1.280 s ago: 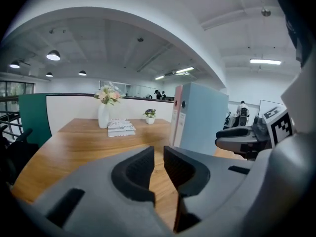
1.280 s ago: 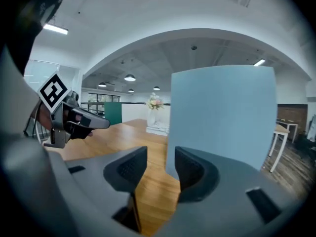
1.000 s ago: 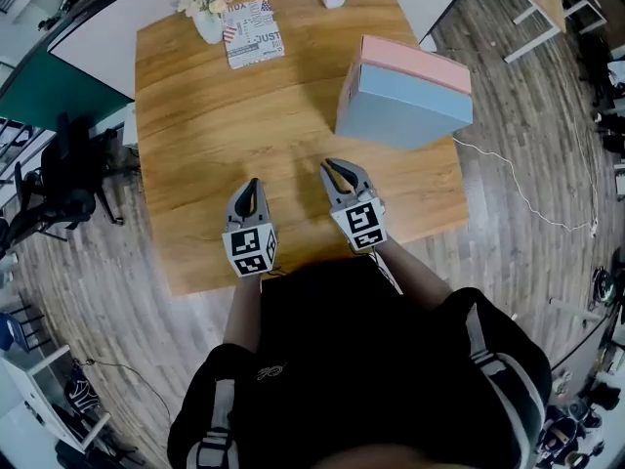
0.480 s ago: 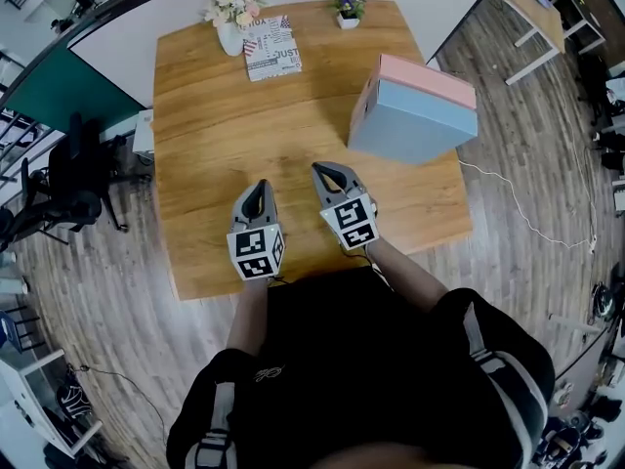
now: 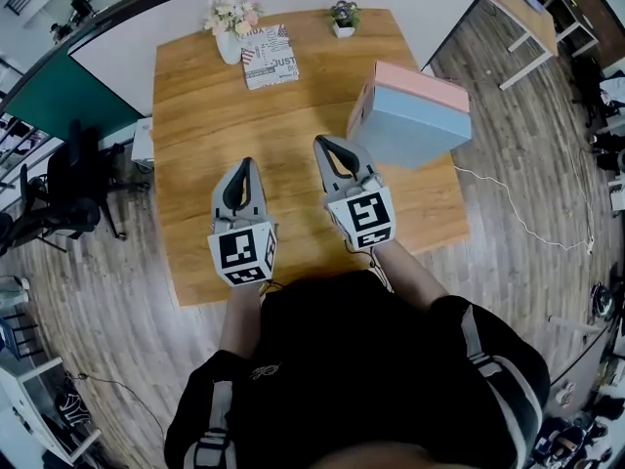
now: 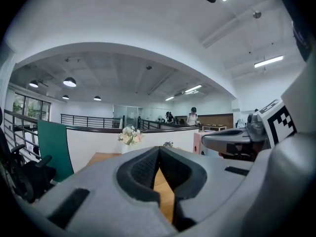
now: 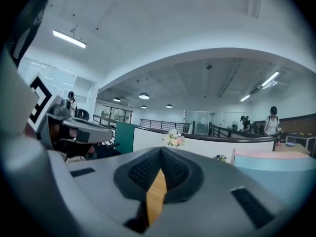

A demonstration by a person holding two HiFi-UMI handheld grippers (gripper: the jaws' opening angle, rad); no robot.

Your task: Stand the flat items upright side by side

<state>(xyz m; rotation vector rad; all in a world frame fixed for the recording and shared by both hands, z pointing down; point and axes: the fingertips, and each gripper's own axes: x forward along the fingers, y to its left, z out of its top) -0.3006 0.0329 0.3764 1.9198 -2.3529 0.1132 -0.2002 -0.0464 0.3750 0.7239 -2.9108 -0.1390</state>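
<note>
Both grippers hung above the near part of the table (image 5: 195,115), nose forward and nearly level. The left gripper (image 5: 244,164) and the right gripper (image 5: 322,145) each had their jaws pressed together with nothing between them; only bare wood showed through the gap behind the tips. The task appeared not to have started. A printed magazine (image 5: 270,57) lay cover up at the far edge, just beside a vase of flowers (image 5: 230,29) and well apart from both grippers. Its long axis ran roughly from the near side to the far side of the table, skewed slightly, and its flat face pointed at the ceiling. A large pink and pale blue block (image 5: 415,125) sat near the right edge, its long edge set askew to the table's sides. It could not be settled whether this was one box or two slabs pressed face to face, nor whether it lay stacked or stood on edge. A small potted plant (image 5: 341,18) stood at the far edge. On this reading, everything was left to do: reaching, gripping, tipping each flat item onto an edge, and setting them next to each other.
</note>
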